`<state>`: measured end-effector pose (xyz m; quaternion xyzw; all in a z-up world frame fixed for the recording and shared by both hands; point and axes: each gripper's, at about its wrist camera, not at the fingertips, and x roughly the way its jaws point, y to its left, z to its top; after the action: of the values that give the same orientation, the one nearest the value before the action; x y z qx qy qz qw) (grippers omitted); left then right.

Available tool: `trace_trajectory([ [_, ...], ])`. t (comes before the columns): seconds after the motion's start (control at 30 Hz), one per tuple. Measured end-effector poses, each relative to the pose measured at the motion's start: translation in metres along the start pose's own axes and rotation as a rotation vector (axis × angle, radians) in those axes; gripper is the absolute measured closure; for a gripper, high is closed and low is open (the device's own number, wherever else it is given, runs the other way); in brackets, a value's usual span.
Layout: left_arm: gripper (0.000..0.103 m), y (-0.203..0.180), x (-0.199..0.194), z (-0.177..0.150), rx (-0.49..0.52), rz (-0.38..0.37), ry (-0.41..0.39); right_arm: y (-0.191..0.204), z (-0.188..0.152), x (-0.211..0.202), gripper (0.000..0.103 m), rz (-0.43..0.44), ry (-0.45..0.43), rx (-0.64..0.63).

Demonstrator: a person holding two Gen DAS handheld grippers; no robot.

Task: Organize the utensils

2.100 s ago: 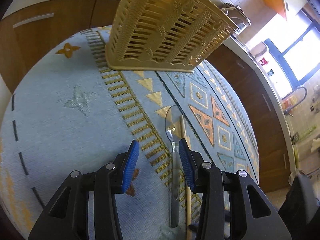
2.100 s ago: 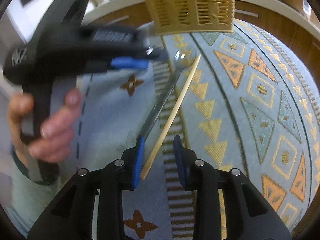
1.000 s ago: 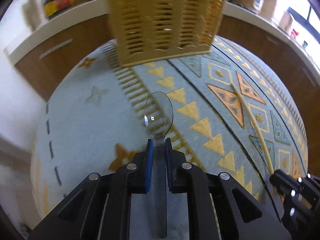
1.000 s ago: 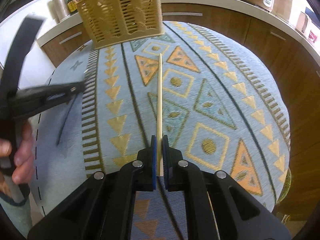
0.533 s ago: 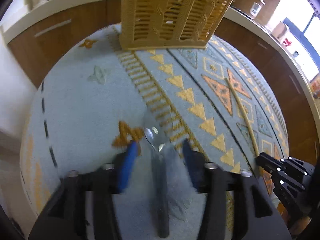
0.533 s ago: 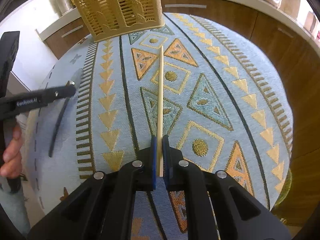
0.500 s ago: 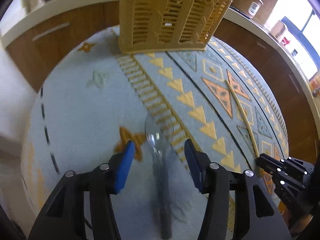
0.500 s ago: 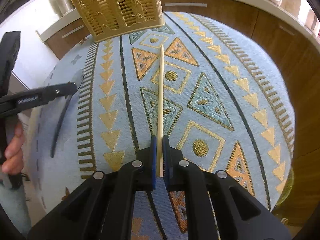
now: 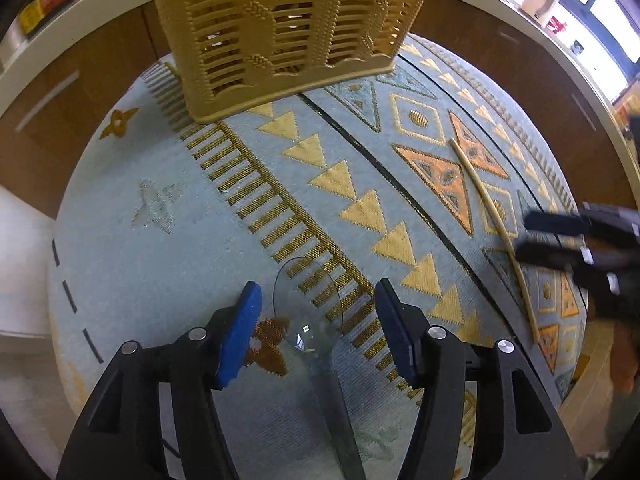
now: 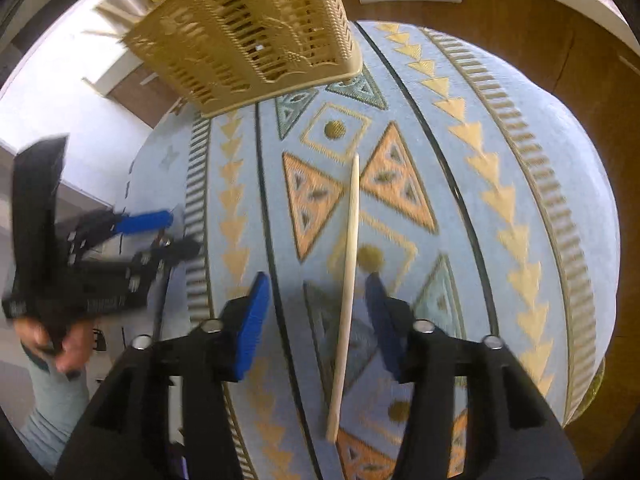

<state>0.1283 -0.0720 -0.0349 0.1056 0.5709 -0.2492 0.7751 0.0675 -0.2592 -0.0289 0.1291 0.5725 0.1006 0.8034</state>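
A clear plastic spoon [image 9: 308, 312] lies on the patterned cloth between the open jaws of my left gripper [image 9: 316, 312], untouched. A wooden chopstick [image 10: 346, 292] lies on the cloth between the open jaws of my right gripper [image 10: 316, 316]; it also shows in the left wrist view [image 9: 492, 224]. A yellow slotted utensil basket [image 9: 280, 28] stands at the far side of the table, also seen from the right wrist [image 10: 248, 40]. The left gripper appears at the left of the right wrist view [image 10: 160, 232].
The round table carries a light blue cloth [image 9: 168, 208] with gold and orange triangles. Brown cabinets and a white counter [image 9: 80, 28] ring the table. The right gripper shows at the right edge of the left wrist view [image 9: 560, 236].
Both grippers have opened. The left let go of the spoon and the right let go of the chopstick; both utensils now lie on the cloth.
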Motion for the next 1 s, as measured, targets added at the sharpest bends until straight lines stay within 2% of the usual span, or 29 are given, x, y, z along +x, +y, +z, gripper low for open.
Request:
trace_trajectory([
  [0.03, 0.048, 0.001, 0.001, 0.0, 0.001, -0.001, 0.003, 0.0, 0.007, 0.006, 0.074, -0.002, 0.028, 0.003],
  [0.17, 0.053, -0.002, 0.004, 0.005, 0.019, 0.02, 0.032, 0.0, 0.026, 0.024, 0.083, -0.047, 0.12, 0.017],
  [0.33, 0.053, -0.012, 0.009, 0.013, 0.083, 0.074, 0.098, 0.018, 0.033, 0.029, 0.084, -0.141, 0.175, -0.06],
  [0.43, 0.055, -0.017, 0.011, 0.014, 0.116, 0.109, 0.107, 0.019, 0.037, 0.031, 0.084, -0.139, 0.207, -0.063],
  [0.57, 0.054, -0.019, 0.012, 0.016, 0.121, 0.119, 0.114, 0.018, 0.045, 0.033, 0.084, -0.12, 0.249, -0.052],
  [0.73, 0.057, -0.022, 0.012, 0.019, 0.119, 0.122, 0.121, 0.013, 0.06, 0.036, 0.084, -0.142, 0.262, -0.071],
  [0.83, 0.063, -0.026, 0.012, 0.021, 0.104, 0.125, 0.118, 0.02, 0.058, 0.037, 0.096, -0.204, 0.242, -0.112],
  [0.9, 0.071, -0.028, 0.01, 0.019, 0.093, 0.133, 0.11, 0.022, 0.058, 0.037, 0.097, -0.217, 0.225, -0.129],
  [1.0, 0.071, -0.033, 0.01, 0.019, 0.091, 0.146, 0.094, 0.023, 0.058, 0.036, 0.097, -0.22, 0.21, -0.146],
])
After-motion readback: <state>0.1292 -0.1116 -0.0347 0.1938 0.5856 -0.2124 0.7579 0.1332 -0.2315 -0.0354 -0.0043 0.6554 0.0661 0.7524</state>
